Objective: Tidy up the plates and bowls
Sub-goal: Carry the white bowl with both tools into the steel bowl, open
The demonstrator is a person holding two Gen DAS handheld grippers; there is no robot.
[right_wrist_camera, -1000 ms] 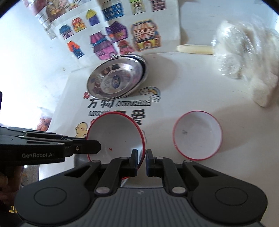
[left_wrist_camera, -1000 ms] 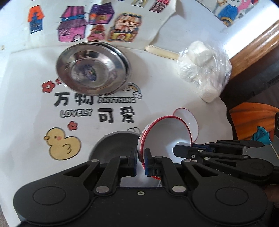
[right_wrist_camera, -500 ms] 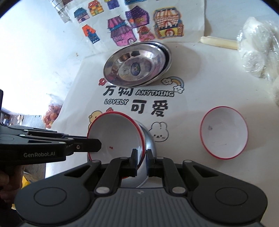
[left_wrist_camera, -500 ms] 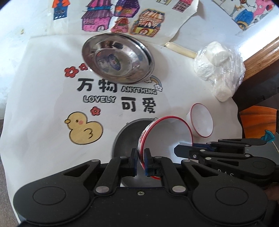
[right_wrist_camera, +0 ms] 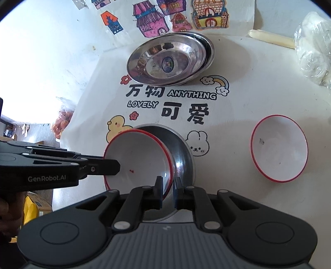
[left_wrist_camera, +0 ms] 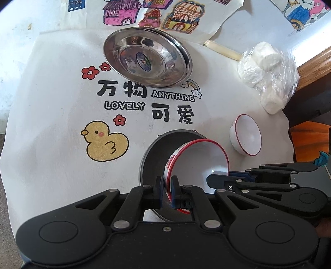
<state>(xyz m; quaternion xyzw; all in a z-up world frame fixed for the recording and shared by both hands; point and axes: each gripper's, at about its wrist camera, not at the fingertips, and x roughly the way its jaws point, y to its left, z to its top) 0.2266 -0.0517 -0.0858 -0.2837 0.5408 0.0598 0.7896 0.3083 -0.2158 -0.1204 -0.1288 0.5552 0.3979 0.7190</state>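
Observation:
A white bowl with a red rim (left_wrist_camera: 198, 161) (right_wrist_camera: 138, 159) is held tilted above a steel bowl (left_wrist_camera: 157, 149) (right_wrist_camera: 180, 149) on the printed cloth. My left gripper (left_wrist_camera: 167, 191) is shut on the near rim of the white bowl. My right gripper (right_wrist_camera: 167, 191) is shut on its opposite rim; it also shows in the left wrist view (left_wrist_camera: 219, 180). A second red-rimmed white bowl (left_wrist_camera: 247, 135) (right_wrist_camera: 279, 148) stands on the cloth to the right. Stacked steel plates (left_wrist_camera: 146, 57) (right_wrist_camera: 169, 59) sit at the far side.
A clear plastic bag of white lumps (left_wrist_camera: 269, 72) (right_wrist_camera: 314, 51) lies at the far right near the table's wooden edge (left_wrist_camera: 310, 68). Children's house drawings (left_wrist_camera: 149, 12) lie behind the plates. A pale stick (right_wrist_camera: 271, 38) lies by the bag.
Both grippers, still holding the white bowl, have pulled back and up from the table; the steel bowl beneath and more of the cloth have come into view.

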